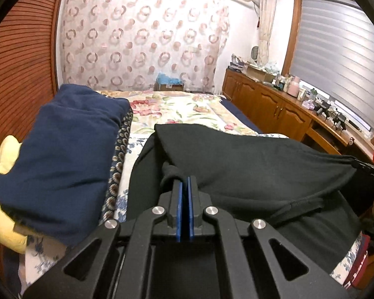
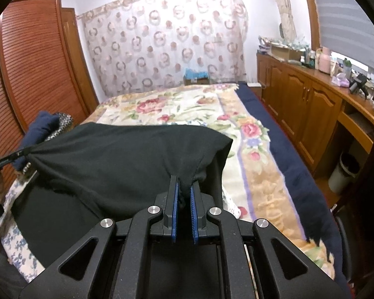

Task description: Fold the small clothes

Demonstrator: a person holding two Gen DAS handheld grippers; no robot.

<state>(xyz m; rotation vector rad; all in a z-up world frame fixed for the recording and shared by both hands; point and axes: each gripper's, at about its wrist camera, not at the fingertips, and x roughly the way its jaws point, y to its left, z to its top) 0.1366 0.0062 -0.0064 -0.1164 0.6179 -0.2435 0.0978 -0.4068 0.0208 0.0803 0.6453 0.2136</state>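
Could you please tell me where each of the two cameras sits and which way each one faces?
Left wrist: sits on the left gripper, looks along its fingers over the black garment and floral bed towards the patterned curtain; shows its own shut fingers, with the right gripper's tip at the right edge.
Right wrist: sits on the right gripper, same direction; shows its fingers pinching the garment, with the left gripper's tip at left.
Shared: garment, bed, curtain, wooden cabinets.

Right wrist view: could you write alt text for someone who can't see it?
The right gripper, jaws shut, pinches a black garment lifted over a floral bedspread. The left gripper holds its other corner.
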